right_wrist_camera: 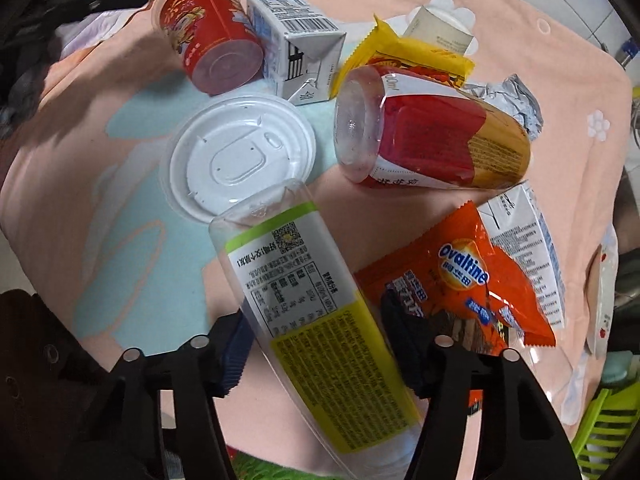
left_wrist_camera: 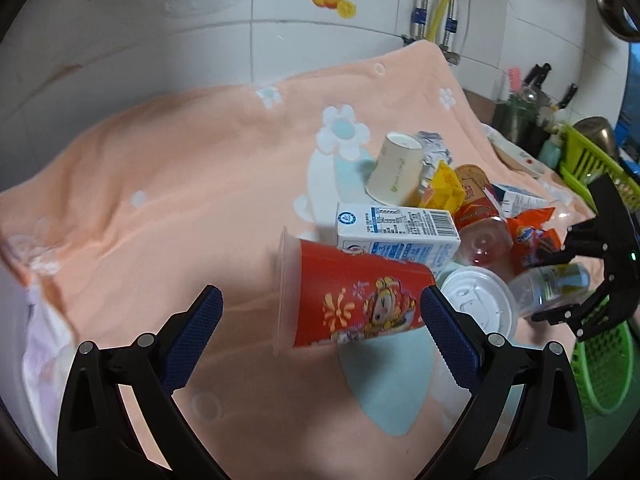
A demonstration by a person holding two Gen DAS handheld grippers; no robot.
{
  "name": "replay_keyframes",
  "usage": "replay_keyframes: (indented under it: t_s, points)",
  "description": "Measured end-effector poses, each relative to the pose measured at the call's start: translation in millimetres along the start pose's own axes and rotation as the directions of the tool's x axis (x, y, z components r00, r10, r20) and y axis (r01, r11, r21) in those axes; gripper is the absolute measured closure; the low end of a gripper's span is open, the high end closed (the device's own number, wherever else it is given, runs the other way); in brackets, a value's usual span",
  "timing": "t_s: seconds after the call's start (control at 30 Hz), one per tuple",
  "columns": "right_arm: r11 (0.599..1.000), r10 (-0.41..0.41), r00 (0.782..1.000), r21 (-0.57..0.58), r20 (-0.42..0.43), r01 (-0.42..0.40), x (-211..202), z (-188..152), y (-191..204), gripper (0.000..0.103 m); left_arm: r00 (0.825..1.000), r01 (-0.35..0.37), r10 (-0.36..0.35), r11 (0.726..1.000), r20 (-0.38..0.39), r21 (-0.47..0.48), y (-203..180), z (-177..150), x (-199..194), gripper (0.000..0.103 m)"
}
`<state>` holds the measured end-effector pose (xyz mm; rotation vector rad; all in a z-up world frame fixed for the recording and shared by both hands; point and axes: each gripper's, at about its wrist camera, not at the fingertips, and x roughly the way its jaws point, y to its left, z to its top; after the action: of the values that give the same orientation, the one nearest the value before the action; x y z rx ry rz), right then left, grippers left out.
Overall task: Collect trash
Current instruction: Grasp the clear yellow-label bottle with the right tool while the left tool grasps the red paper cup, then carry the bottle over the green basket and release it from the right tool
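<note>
Trash lies in a loose heap on a peach flowered cloth (left_wrist_camera: 180, 168) spread over the surface, and a clear plastic bottle (right_wrist_camera: 308, 312) with a green-and-yellow label lies between the fingers of the right tool (right_wrist_camera: 320, 356), its blue pads close against the bottle's sides; I cannot tell whether they press on it. The bottle's base end overlaps a white plastic lid (right_wrist_camera: 236, 156) lying flat on the cloth. Just beside the bottle on the other side is an orange Ovaltine wrapper (right_wrist_camera: 460, 288), part of it under the tool's finger, with a flattened white carton (right_wrist_camera: 524, 236) behind it. Farther out lies a clear cup with a red and gold label (right_wrist_camera: 432, 140) on its side, a yellow wrapper (right_wrist_camera: 404, 52) and crumpled foil (right_wrist_camera: 508, 100) beyond it. The left tool (left_wrist_camera: 320, 320) stands wide, its blue pads apart, with a red printed plastic cup (left_wrist_camera: 352, 304) lying on its side between them; the pad nearer the heap sits at the cup's base, the other is well clear of its rim. Touching that cup is a white and blue milk carton (left_wrist_camera: 396, 232), and behind it a beige paper cup (left_wrist_camera: 396, 172) stands upside down and tilted. A green plastic basket (left_wrist_camera: 600, 364) sits at the edge of the cloth, near the right tool.
</note>
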<state>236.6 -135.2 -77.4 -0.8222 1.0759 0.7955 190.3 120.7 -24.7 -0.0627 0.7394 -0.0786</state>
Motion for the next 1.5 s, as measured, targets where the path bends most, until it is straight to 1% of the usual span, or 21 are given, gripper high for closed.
replay_keyframes:
  t_s: [0.07,0.13,0.23,0.27,0.37,0.4,0.47,0.5,0.53,0.6,0.63,0.7,0.73,0.8,0.83,1.03,1.1,1.17,1.27,1.33,1.5]
  points:
    - [1.0,0.008,1.0,0.006,0.001,-0.008,-4.8,-1.3,5.7,0.047,0.998,0.057,-0.057,0.998,-0.019,-0.02,8.0,3.5,9.9,0.006]
    - [1.0,0.022,1.0,0.01,0.001,-0.022,-8.1,-7.8,10.4,0.047,0.991,0.127,-0.13,0.991,-0.045,-0.05,16.5,5.6,21.9,0.006]
    - [1.0,0.019,1.0,0.003,-0.005,-0.019,-6.9,-10.9,17.3,0.047,0.974,0.208,-0.214,0.975,-0.076,-0.071,21.0,5.3,37.0,0.013]
    - [1.0,0.019,1.0,0.006,-0.006,-0.019,-6.7,-10.4,17.6,0.047,0.964,0.244,-0.251,0.967,-0.094,-0.078,21.3,4.2,43.0,0.015]
    - [0.999,0.026,1.0,0.022,-0.011,-0.026,-3.4,-7.3,15.9,0.045,0.946,0.291,-0.301,0.952,-0.124,-0.091,19.2,-0.6,55.0,0.029]
    - [1.0,0.022,1.0,0.023,-0.014,-0.021,0.1,-3.1,17.7,0.045,0.936,0.315,-0.327,0.944,-0.133,-0.102,19.0,-2.8,59.3,0.033]
    - [0.999,0.021,1.0,0.033,-0.016,-0.021,2.7,-1.4,17.8,0.045,0.917,0.364,-0.379,0.923,-0.127,-0.128,21.5,-4.8,61.6,0.043]
    - [0.999,0.022,1.0,0.04,-0.015,-0.022,2.8,-1.1,17.7,0.046,0.911,0.377,-0.393,0.916,-0.122,-0.134,20.7,-5.7,60.8,0.046]
    - [0.999,0.02,1.0,0.043,-0.014,-0.019,1.9,-1.3,19.4,0.047,0.913,0.375,-0.39,0.918,-0.117,-0.129,19.7,-6.6,58.6,0.048]
    - [0.998,0.022,1.0,0.05,-0.004,-0.022,0.4,-3.1,22.6,0.05,0.916,0.376,-0.387,0.92,-0.104,-0.108,14.0,-8.7,52.2,0.061]
    - [0.998,0.025,1.0,0.058,0.004,-0.026,-0.6,-3.5,23.2,0.052,0.914,0.383,-0.392,0.918,-0.101,-0.102,12.3,-10.0,48.7,0.066]
    - [0.996,0.026,1.0,0.082,0.017,-0.027,-4.4,-2.7,26.0,0.053,0.907,0.402,-0.411,0.91,-0.094,-0.103,6.9,-12.0,42.5,0.081]
    - [0.995,0.027,0.999,0.093,0.025,-0.029,-7.7,-4.1,27.4,0.053,0.907,0.403,-0.412,0.909,-0.089,-0.103,4.5,-12.9,38.4,0.084]
    - [0.993,0.027,0.998,0.116,0.05,-0.032,-15.5,-7.1,30.9,0.054,0.917,0.384,-0.391,0.919,-0.079,-0.09,-3.3,-15.3,28.3,0.093]
    - [0.992,0.025,0.998,0.126,0.06,-0.032,-20.7,-10.4,34.0,0.054,0.921,0.377,-0.383,0.922,-0.076,-0.087,-4.6,-15.5,25.2,0.096]
    - [0.984,-0.017,0.991,0.18,0.13,-0.007,-60.8,-28.4,41.3,0.057,0.935,0.349,-0.352,0.934,-0.036,-0.078,-13.5,-22.4,-2.3,0.099]
    - [0.977,-0.029,0.987,0.215,0.157,-0.006,-73.1,-35.4,45.6,0.059,0.934,0.354,-0.357,0.931,-0.022,-0.087,-13.6,-24.6,-10.1,0.1]
    - [0.969,-0.046,0.983,0.246,0.179,0.001,-72.6,-45.2,37.4,0.06,0.929,0.367,-0.37,0.925,-0.008,-0.101,-14.4,-26.0,-18.9,0.1]
    - [0.948,-0.081,0.971,0.317,0.224,0.005,-92.3,-66.8,33.4,0.061,0.916,0.4,-0.4,0.911,0.022,-0.099,-21.0,-24.7,-34.5,0.1]
    - [0.936,-0.107,0.965,0.35,0.24,0.016,-103.9,-74.2,33.4,0.061,0.9,0.436,-0.434,0.895,0.038,-0.095,-30.7,-23.0,-43.7,0.1]
    - [0.879,-0.191,0.946,0.474,0.263,0.046,-140.6,-123.8,31.2,0.061,0.857,0.515,-0.513,0.857,0.045,-0.032,-70.0,-23.1,-59.7,0.1]
